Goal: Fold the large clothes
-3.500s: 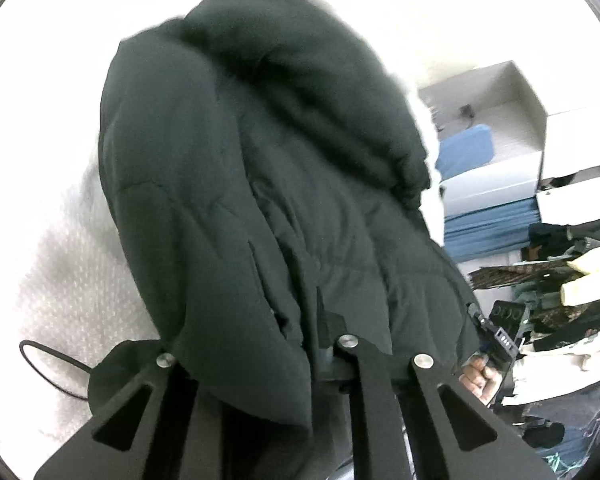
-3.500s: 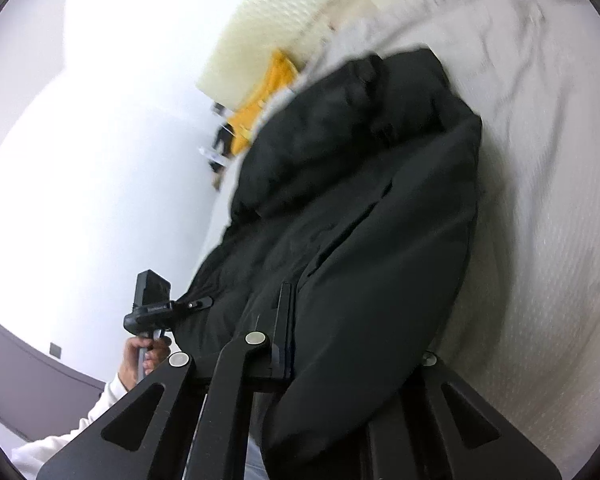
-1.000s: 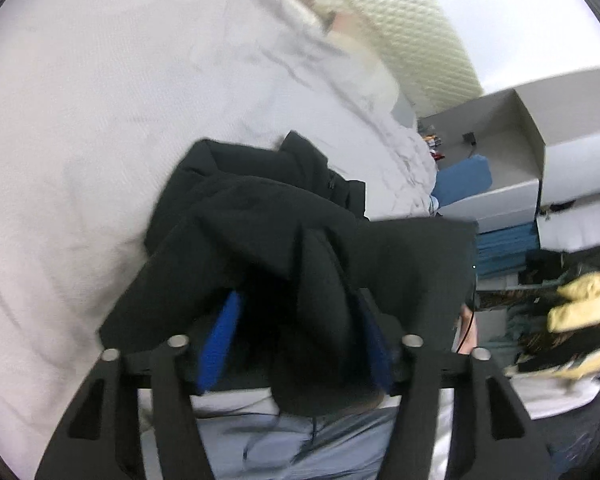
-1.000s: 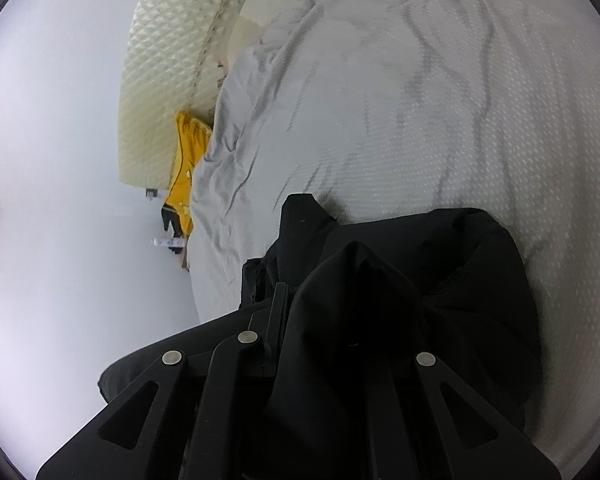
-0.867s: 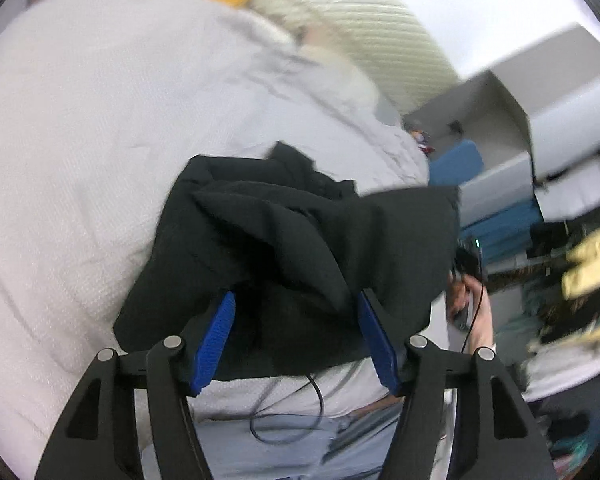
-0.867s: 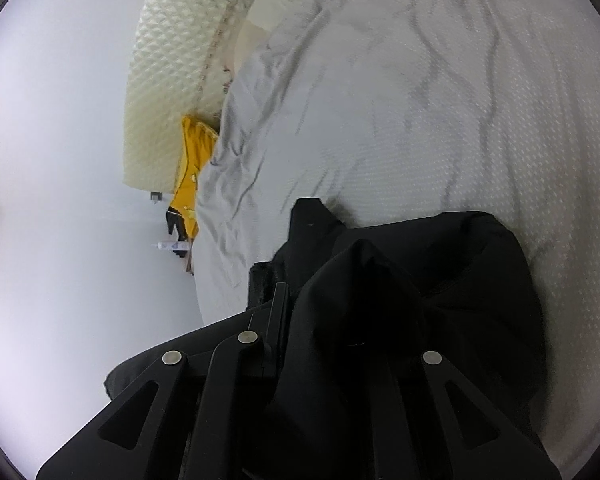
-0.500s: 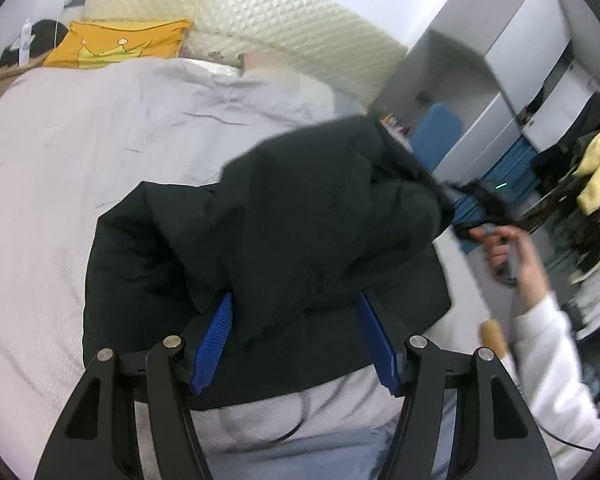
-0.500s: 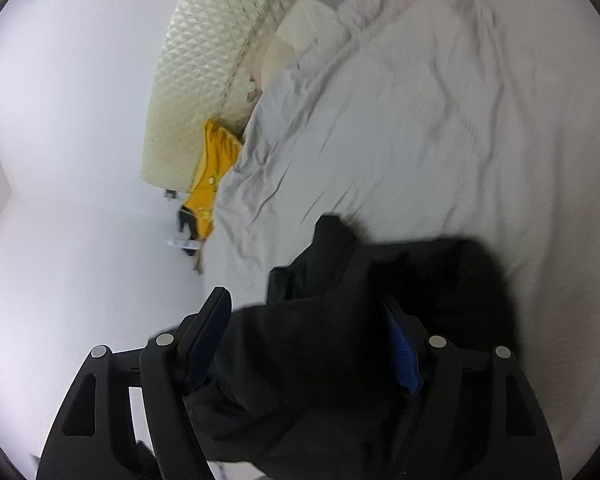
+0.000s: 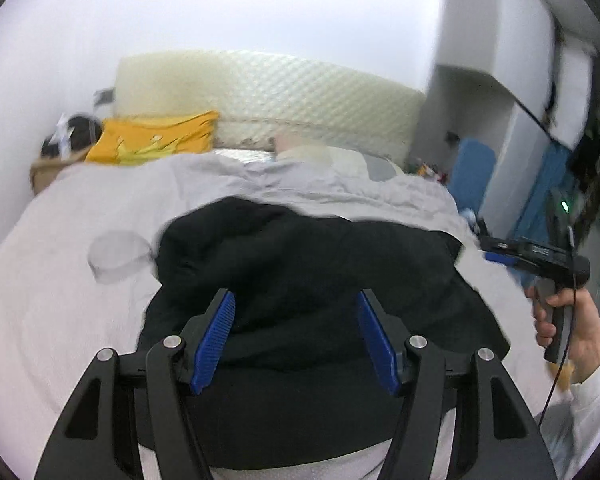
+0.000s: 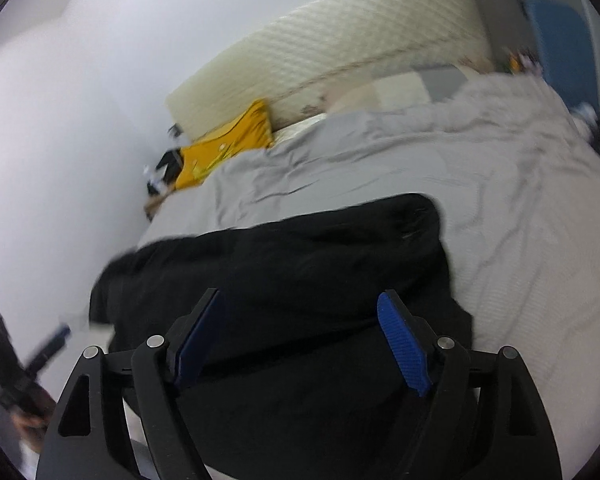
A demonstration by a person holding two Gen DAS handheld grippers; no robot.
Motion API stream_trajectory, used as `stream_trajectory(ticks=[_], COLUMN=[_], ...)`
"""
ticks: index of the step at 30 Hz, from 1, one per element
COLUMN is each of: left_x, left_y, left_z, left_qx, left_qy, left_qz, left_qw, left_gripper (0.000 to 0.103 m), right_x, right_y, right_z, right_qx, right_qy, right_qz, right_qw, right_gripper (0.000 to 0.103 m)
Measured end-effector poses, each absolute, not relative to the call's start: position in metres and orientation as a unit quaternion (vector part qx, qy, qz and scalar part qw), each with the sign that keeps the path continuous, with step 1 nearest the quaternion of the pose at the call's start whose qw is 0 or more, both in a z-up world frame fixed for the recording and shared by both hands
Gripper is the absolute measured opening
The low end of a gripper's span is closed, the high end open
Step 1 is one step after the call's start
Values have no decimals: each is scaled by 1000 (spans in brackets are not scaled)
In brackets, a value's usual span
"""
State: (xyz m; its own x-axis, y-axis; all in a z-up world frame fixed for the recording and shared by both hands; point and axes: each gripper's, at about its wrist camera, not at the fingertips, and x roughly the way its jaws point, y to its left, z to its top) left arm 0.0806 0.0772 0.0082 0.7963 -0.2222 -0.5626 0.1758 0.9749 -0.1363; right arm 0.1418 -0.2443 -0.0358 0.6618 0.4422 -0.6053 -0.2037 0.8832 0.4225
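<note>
1. While both claws hang above the near edge of the bed, the left gripper (image 9: 296,336) stands with its blue ribbed pads (image 9: 214,340) spread apart; the black padded jacket (image 9: 312,280) shows between and beyond them, and neither pad presses on it.
2. The right gripper (image 10: 300,344) has just been opening. Its blue pads (image 10: 404,344) now stand wide, with the jacket's dark cloth (image 10: 284,272) seen between them but not clamped.
3. From the left wrist view, the right gripper (image 9: 536,256) also appears off the right side of the bed, carried by a hand (image 9: 568,328) in a white sleeve (image 9: 596,392). A thin black cable (image 9: 560,368) hangs from its handle.
4. From the right wrist view, the left gripper (image 10: 24,356) appears at the lower left as a blurred black shape with a blue tip.
5. The jacket lies bunched in a broad heap at the near edge of the light grey bedspread (image 9: 52,280), roughly centred across the bed's width. Its folds are too dark and blurred to tell sleeves from body.
6. At the far end of the bed, a cream quilted headboard (image 9: 292,96) runs along the wall. A yellow cushion (image 9: 156,140) rests at the far left corner, with pale pillows (image 9: 324,156) towards the far right.
7. Beyond the bed's right side stand white cupboards (image 9: 512,80) and a blue panel (image 9: 472,172).
</note>
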Motion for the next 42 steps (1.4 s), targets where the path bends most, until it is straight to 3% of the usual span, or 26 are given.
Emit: stream_trajectory(ticks=[6, 18, 32, 42], left_x=[131, 223, 316, 296], left_y=[38, 36, 43, 62], left_z=[-46, -96, -115, -96], left_qx=[1, 9, -10, 32], left_qy=[364, 366, 381, 347], left_qz=[-107, -80, -47, 5], left_qw=[925, 927, 923, 937], left_gripper=[64, 65, 65, 65], right_x=[147, 198, 277, 257], right_y=[-171, -157, -145, -163], right_z=[-91, -121, -143, -128], right_qx=[56, 60, 54, 40], right_qy=[377, 348, 375, 370], right_qz=[164, 137, 119, 106], right_qw=[910, 925, 918, 922], right_gripper=[80, 84, 91, 90])
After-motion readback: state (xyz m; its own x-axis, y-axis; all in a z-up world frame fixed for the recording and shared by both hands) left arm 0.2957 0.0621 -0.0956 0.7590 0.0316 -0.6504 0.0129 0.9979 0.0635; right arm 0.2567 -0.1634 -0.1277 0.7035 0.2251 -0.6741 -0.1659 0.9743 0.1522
